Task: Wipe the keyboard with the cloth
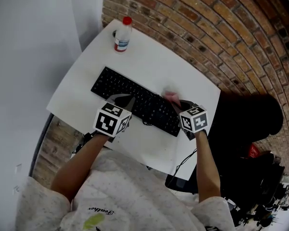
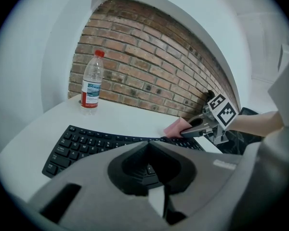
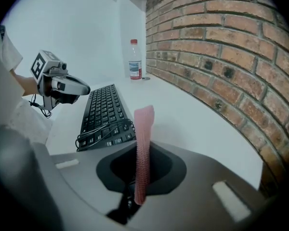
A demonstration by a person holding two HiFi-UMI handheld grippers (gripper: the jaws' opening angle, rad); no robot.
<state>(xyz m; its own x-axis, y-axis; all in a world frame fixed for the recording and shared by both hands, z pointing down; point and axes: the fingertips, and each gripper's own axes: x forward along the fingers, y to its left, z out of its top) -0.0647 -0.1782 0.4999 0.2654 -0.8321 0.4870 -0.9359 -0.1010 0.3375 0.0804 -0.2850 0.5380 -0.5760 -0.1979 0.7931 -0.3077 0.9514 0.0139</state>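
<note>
Right gripper (image 3: pixel 141 144) is clamped on the pink cloth (image 3: pixel 144 121). The cloth stands up out of the closed jaws as a narrow strip, and its lower end is lost in the dark recess behind them.

Left gripper (image 2: pixel 149 144) has its jaws together with nothing between them. Only keys show through the hollow behind the tips.

The black keyboard (image 1: pixel 135 97) lies diagonally across the middle of the white table (image 1: pixel 154 61), one end toward the left edge and the other toward the right corner. The left gripper hangs over the keyboard's near edge at about mid-length. The right gripper is at the right end, with the cloth at the keyboard's far edge there.

Hard to read:
- In the head view the cloth is a blurred pink smear, so I can't tell if it touches the keys.
- The keyboard's right end is covered there by the right gripper and its marker cube.
- In the left gripper view the near key rows are cut off by the gripper body.
- A coiled black cable (image 3: pixel 106 131) sits on the right-end keys. It is clear only in the right gripper view.
- Both hands are behind the cubes, so only forearms show.

A clear bottle (image 1: pixel 122 34) with a red cap stands upright at the table's far corner by the brick wall (image 1: pixel 207 28), well apart from the keyboard. Its label is too small to read.
</note>
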